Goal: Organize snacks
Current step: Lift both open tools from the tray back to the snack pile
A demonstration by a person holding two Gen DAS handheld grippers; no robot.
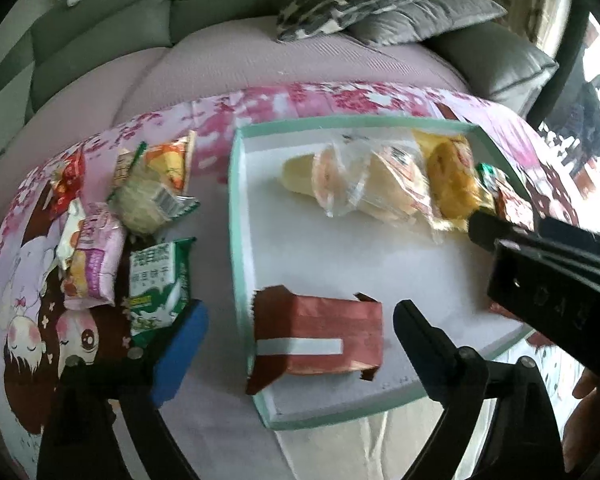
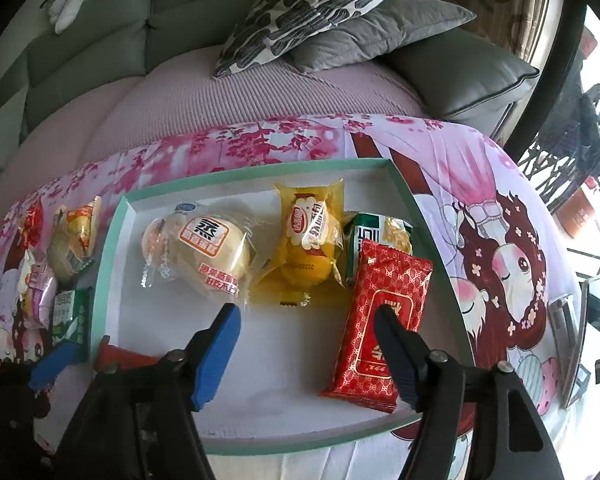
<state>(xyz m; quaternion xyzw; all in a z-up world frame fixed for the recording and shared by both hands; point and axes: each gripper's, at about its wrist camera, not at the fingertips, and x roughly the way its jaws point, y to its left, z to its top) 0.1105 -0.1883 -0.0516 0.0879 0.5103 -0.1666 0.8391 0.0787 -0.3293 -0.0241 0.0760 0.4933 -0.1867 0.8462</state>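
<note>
Right wrist | bun pack [image 2: 210, 254] reads "蒸" | tray [image 2: 112, 248] | both hand-held grippers released

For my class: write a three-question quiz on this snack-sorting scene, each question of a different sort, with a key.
1. True or false: the red packet lies inside the tray.
2. Multiple choice: where is the green packet? A) in the tray B) on the cloth left of the tray C) between the right gripper's fingers
3. Fill in: in the right wrist view, the yellow packet lies between the bun on its left and the ____ packet on its right.

Key
1. True.
2. B.
3. Red. Both the left gripper and the right gripper are open and hold nothing.
</note>
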